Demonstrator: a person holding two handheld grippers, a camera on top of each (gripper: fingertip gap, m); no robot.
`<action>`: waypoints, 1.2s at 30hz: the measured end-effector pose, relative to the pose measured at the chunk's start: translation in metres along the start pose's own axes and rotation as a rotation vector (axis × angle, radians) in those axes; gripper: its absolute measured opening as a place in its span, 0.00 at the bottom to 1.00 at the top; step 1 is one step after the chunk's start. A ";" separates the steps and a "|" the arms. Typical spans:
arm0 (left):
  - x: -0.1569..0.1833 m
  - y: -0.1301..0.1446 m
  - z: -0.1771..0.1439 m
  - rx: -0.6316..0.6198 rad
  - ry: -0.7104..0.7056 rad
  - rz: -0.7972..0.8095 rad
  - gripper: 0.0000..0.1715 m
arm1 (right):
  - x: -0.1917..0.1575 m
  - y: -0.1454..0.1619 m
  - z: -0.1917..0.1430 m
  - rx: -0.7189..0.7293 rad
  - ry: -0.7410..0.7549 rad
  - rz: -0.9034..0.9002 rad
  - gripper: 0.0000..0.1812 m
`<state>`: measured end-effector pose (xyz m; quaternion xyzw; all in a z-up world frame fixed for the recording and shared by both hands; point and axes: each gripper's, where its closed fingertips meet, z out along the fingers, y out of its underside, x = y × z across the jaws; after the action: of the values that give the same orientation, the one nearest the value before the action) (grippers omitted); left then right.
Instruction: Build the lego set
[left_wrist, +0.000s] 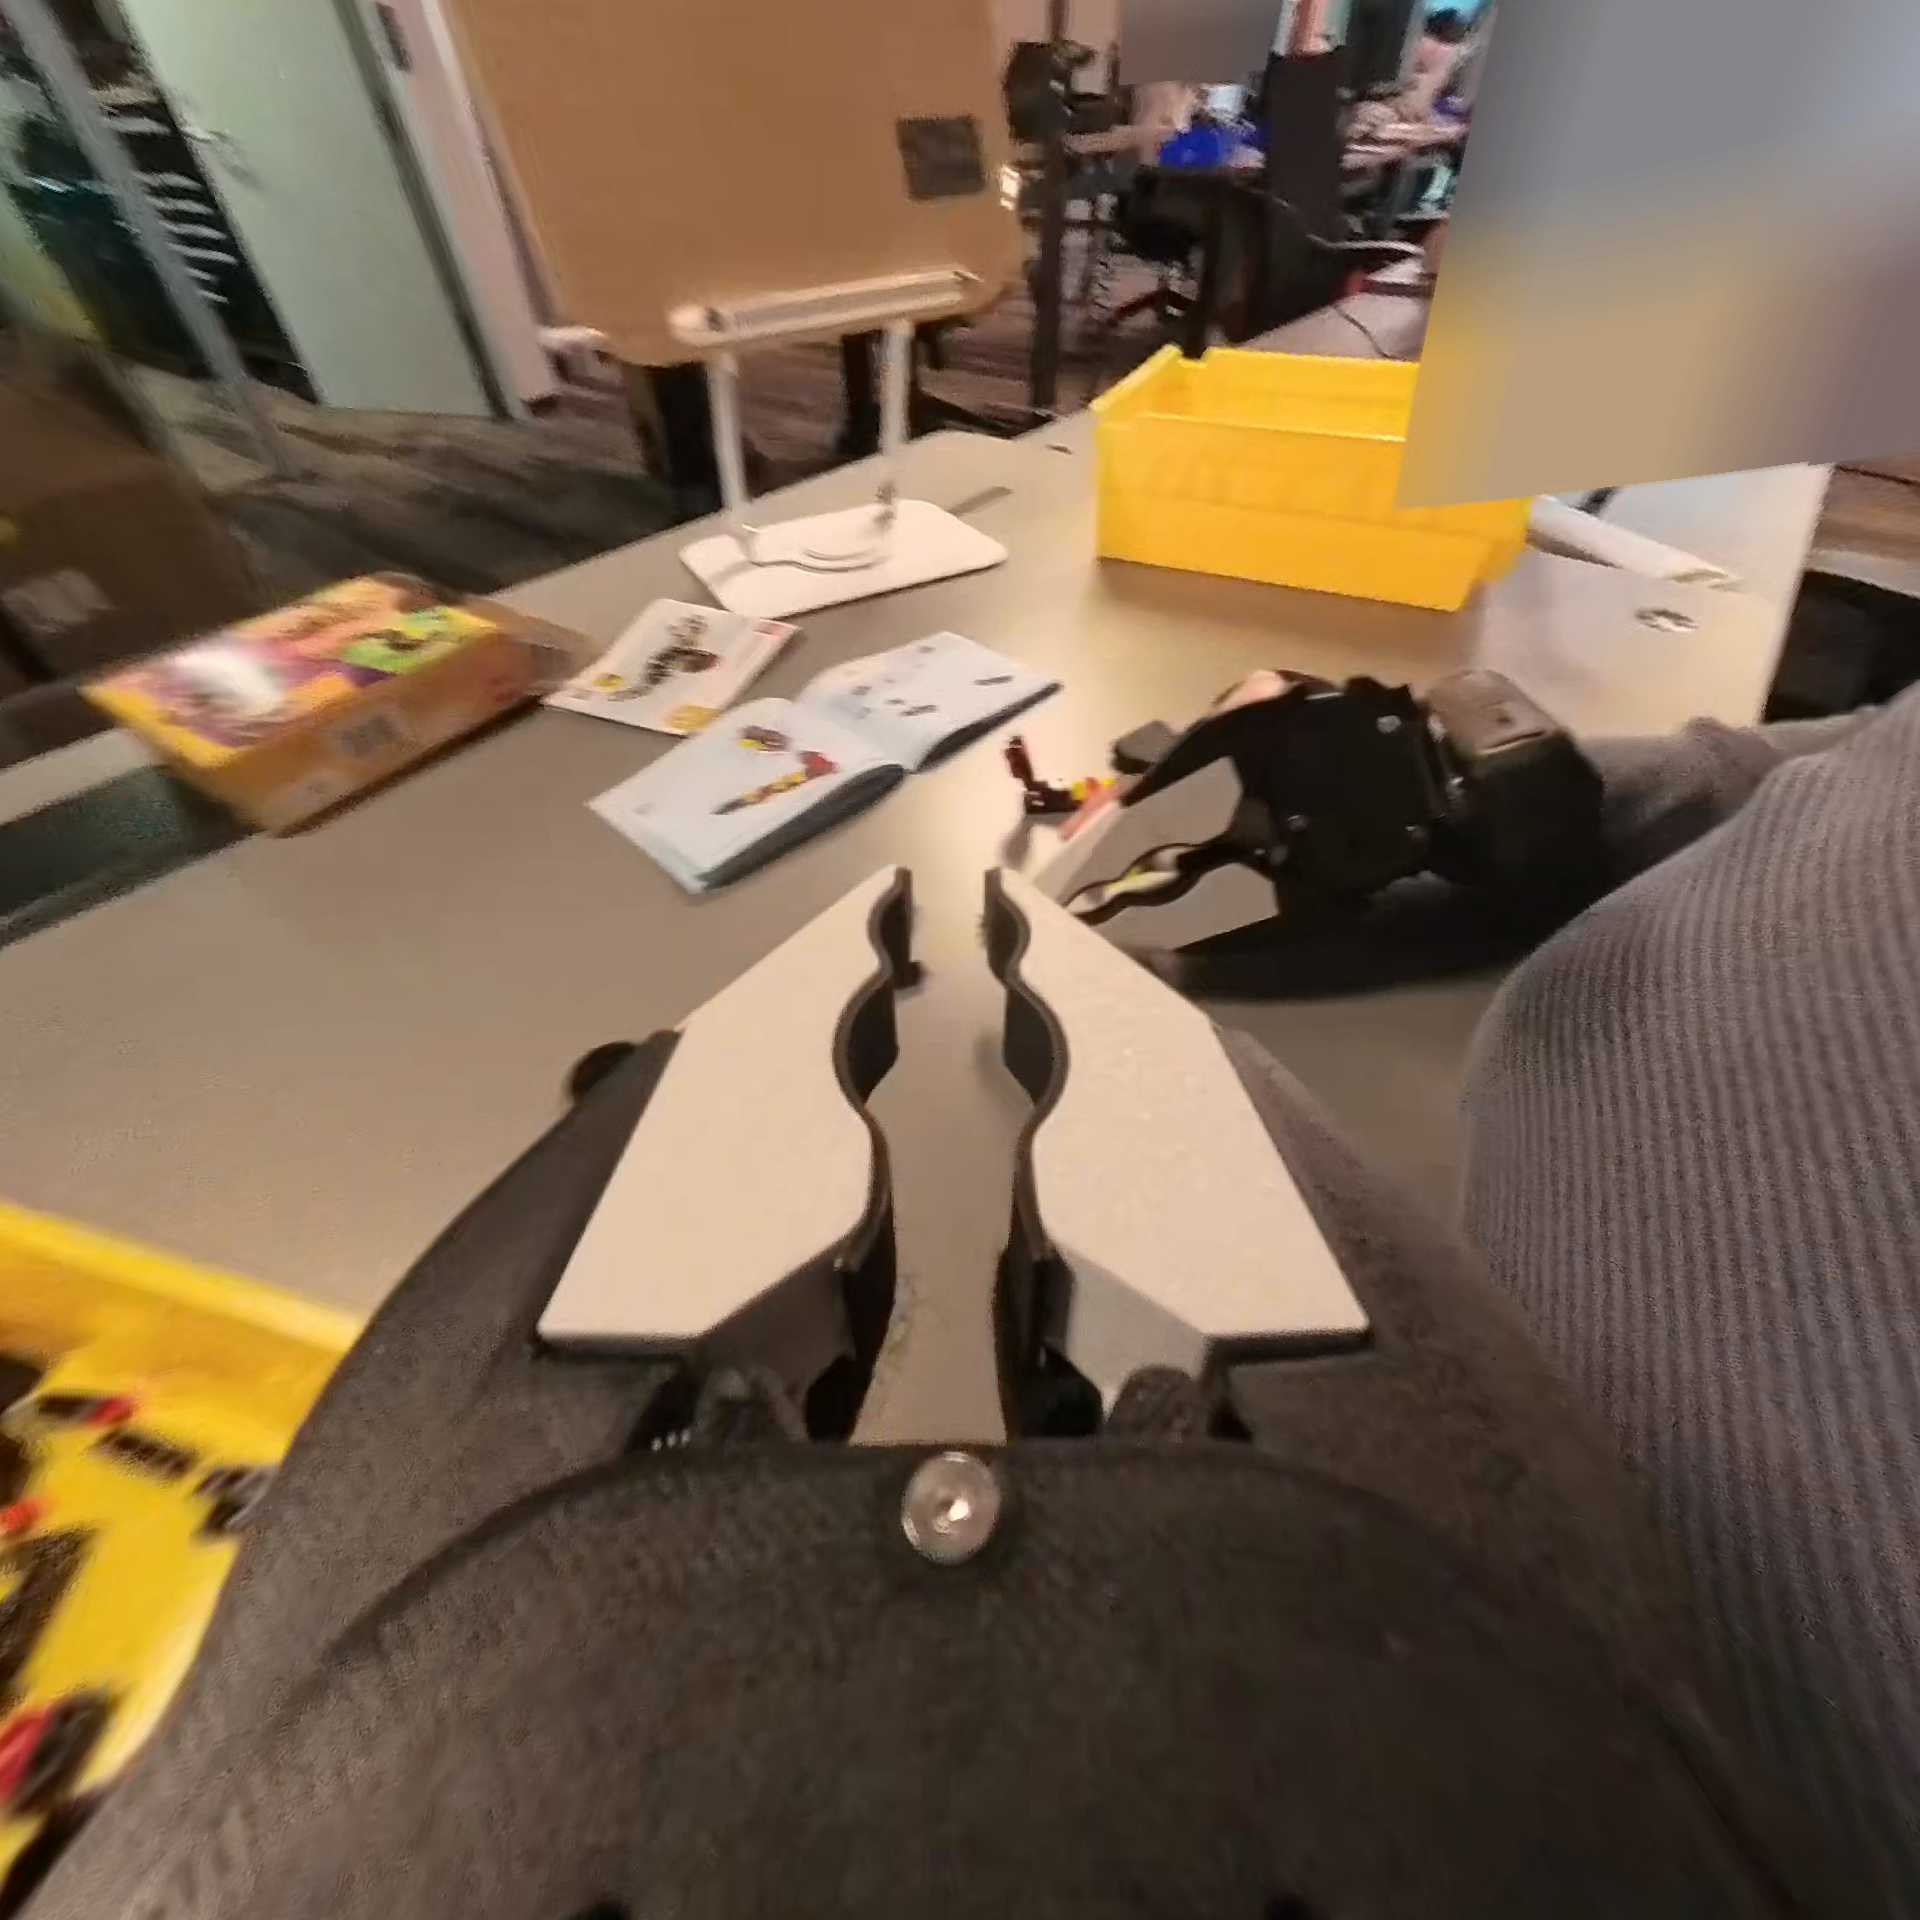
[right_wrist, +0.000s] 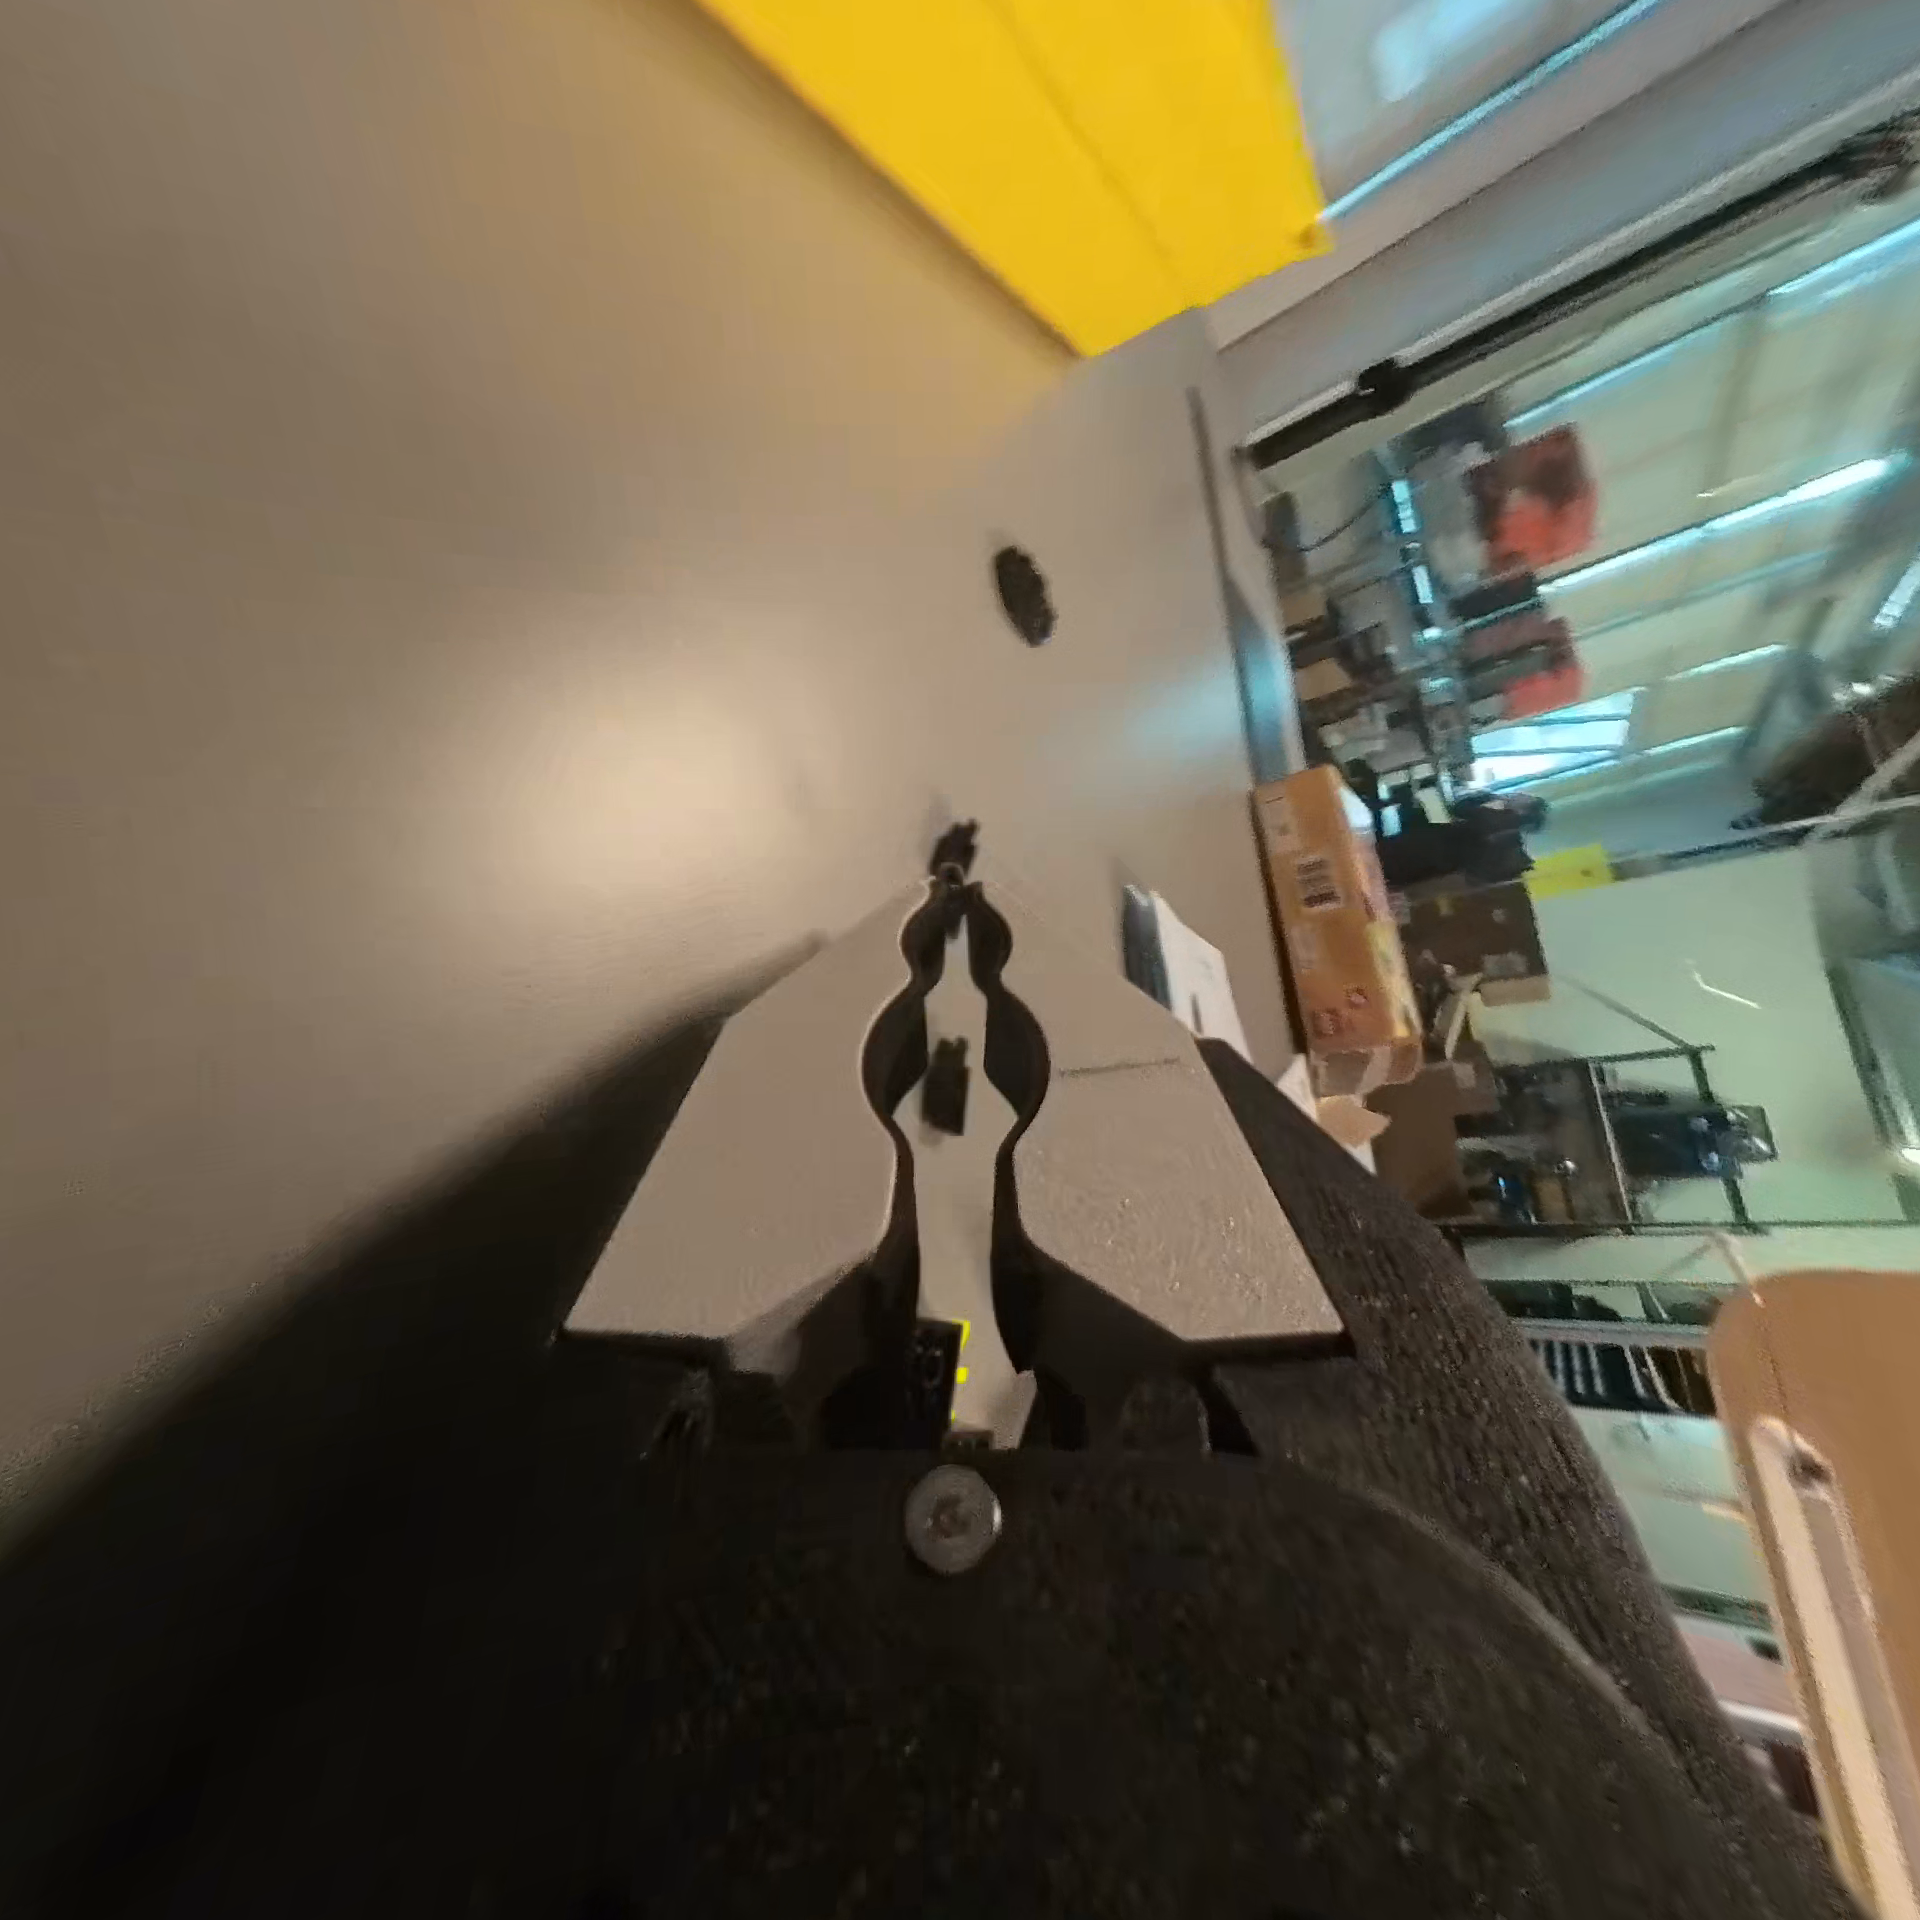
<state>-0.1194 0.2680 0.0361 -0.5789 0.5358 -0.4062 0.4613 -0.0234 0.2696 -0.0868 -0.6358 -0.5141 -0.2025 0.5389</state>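
- Above the grey tabletop (left_wrist: 312, 1039) in the left wrist view, the left hand-held gripper (left_wrist: 948, 888) hovers with its two pale fingers parted by a narrow gap and nothing between them.
- At about 1 o'clock from those fingertips, the right hand-held gripper (left_wrist: 1049, 878) lies tipped on its side, low against the tabletop, with a grey ribbed sleeve (left_wrist: 1704, 1143) behind it at 3 o'clock.
- Just beyond the right hand-held gripper's tips, at 12 to 1 o'clock, stands a small lego build (left_wrist: 1039, 784) in black, red and yellow; whether the tips touch it cannot be told from this view.
- An open instruction booklet (left_wrist: 821, 748) lies at 11 o'clock, with a second leaflet (left_wrist: 675, 665) farther off and the colourful lego box (left_wrist: 301, 696) at 10 o'clock.
- A yellow bin (left_wrist: 1278, 478) sits at 1 o'clock at the far edge, and a white tray (left_wrist: 842, 561) rests at 12 o'clock.
- Another yellow tray (left_wrist: 104, 1455) holding blurred black and red pieces fills the 8 o'clock corner.
- From the right wrist view, rolled sideways, the right hand-held gripper (right_wrist: 958, 896) has its fingertips nearly closed on a thin black lego piece (right_wrist: 954, 857) that juts past the tips at 12 o'clock.
- Another small black piece (right_wrist: 943, 1081) shows through the wider gap between the fingers, on the tabletop (right_wrist: 416, 623).
- The yellow bin (right_wrist: 1039, 135) appears at 12 o'clock, the lego box (right_wrist: 1330, 914) at 2 o'clock.
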 end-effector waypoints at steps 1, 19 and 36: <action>0.009 0.004 0.012 -0.010 0.031 0.004 0.08 | -0.006 0.001 0.001 -0.023 -0.031 -0.025 0.01; -0.105 0.000 0.143 0.354 -0.279 -0.115 0.07 | 0.065 0.008 -0.015 0.011 -0.252 0.344 0.21; -0.126 0.001 0.152 0.401 -0.250 -0.168 0.07 | 0.104 0.096 0.064 -0.190 -0.411 0.389 0.26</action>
<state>0.0149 0.4082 0.0006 -0.5640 0.3335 -0.4665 0.5942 0.0821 0.3824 -0.0695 -0.7976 -0.4598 -0.0100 0.3904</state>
